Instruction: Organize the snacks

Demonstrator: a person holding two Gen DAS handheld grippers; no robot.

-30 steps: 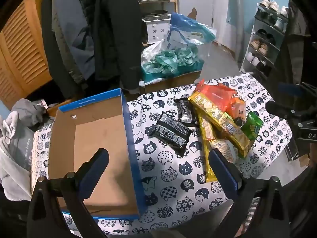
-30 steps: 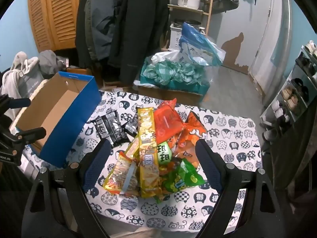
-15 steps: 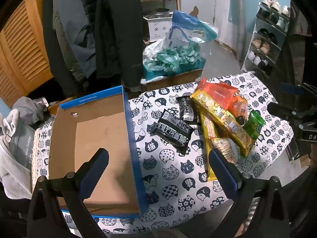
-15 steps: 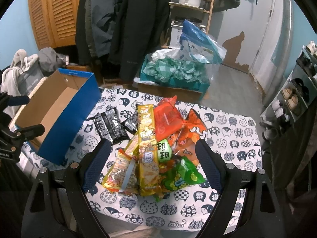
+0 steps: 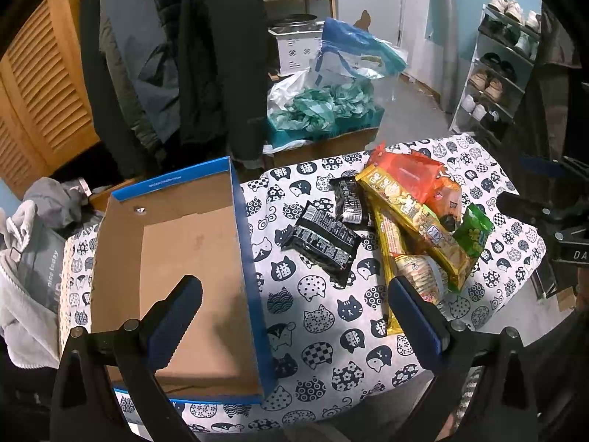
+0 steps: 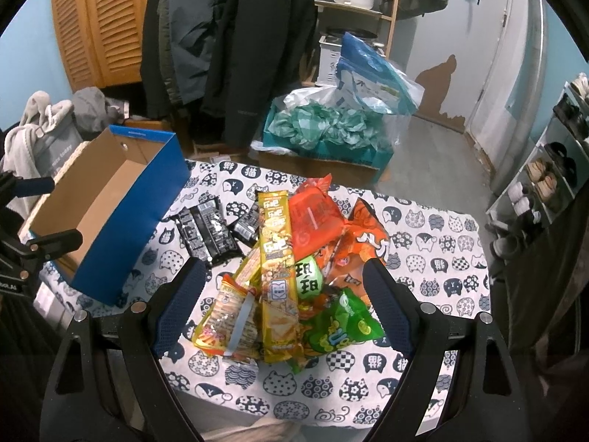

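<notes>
Left wrist view: at about nine o'clock sits the blue shoebox, bare cardboard inside, with nothing in it. The left gripper hangs above the cat-print tablecloth with its jaws spread wide and nothing between them. At about two o'clock lies the black snack pack, flat, its long side running from ten o'clock to four o'clock. Just past it, at three o'clock, is the snack pile, with the long yellow cracker pack on top.

Right wrist view: the shoebox is at nine o'clock, its long side running from seven o'clock up to one o'clock. The right gripper is wide open too and holds nothing. It hovers right over the pile, which sits in the middle of the tablecloth. The yellow cracker pack points almost straight from twelve to six o'clock. The red bag is at one o'clock, and the green bag is at five o'clock.

I think the pile could go wrong. The packs lie on each other, so pulling one may drag the others or push the green bag off the near edge. The bags look slick and puffy, so a pinch may slip. The long pack may catch on the box wall if it goes in crosswise.
</notes>
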